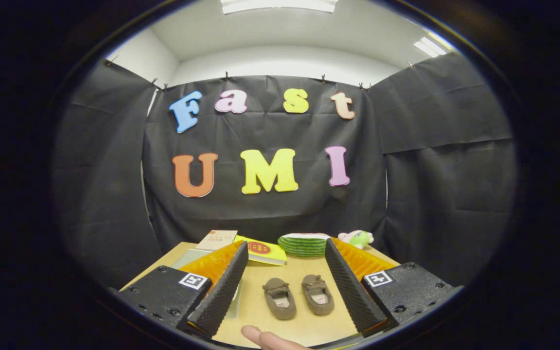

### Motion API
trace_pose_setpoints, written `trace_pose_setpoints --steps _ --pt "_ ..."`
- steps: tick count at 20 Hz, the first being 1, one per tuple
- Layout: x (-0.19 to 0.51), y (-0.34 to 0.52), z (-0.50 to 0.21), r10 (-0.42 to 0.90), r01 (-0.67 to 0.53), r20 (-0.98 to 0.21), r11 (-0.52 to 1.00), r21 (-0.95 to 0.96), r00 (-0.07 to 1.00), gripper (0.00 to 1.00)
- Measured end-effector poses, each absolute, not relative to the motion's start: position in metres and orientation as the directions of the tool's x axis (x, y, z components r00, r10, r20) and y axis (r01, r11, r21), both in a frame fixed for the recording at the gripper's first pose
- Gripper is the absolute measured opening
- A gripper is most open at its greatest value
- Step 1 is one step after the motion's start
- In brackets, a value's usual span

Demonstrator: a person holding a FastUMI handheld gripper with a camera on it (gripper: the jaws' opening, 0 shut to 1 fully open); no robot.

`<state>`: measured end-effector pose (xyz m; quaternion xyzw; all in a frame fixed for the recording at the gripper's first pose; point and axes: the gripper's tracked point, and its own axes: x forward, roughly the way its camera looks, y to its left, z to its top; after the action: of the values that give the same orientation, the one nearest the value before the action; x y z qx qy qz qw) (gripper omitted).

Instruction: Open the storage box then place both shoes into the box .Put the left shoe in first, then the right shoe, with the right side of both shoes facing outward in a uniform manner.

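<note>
Wooden table [304, 325] carries the two shoes [298, 295] side by side near its front edge, between the fingers of my gripper [287, 284], spread wide and empty, so I judge the box [190, 257], by the left edge, must be opened next.

Matt suede-like shoes [298, 296] on smooth wooden table [304, 272].
</note>
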<state>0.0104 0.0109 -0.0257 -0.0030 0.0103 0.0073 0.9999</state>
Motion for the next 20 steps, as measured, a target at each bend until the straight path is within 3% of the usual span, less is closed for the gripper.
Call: trace_pose_setpoints --steps 10,17,20 --pt "0.069 0.011 -0.071 0.015 -0.009 -0.186 0.999 0.033 0.982 1.00" --pt "0.146 0.035 -0.134 0.111 -0.079 -0.397 0.992 0.095 0.911 1.00" --pt "0.178 0.062 -0.153 0.228 -0.159 -0.469 0.970 0.184 0.853 1.00"
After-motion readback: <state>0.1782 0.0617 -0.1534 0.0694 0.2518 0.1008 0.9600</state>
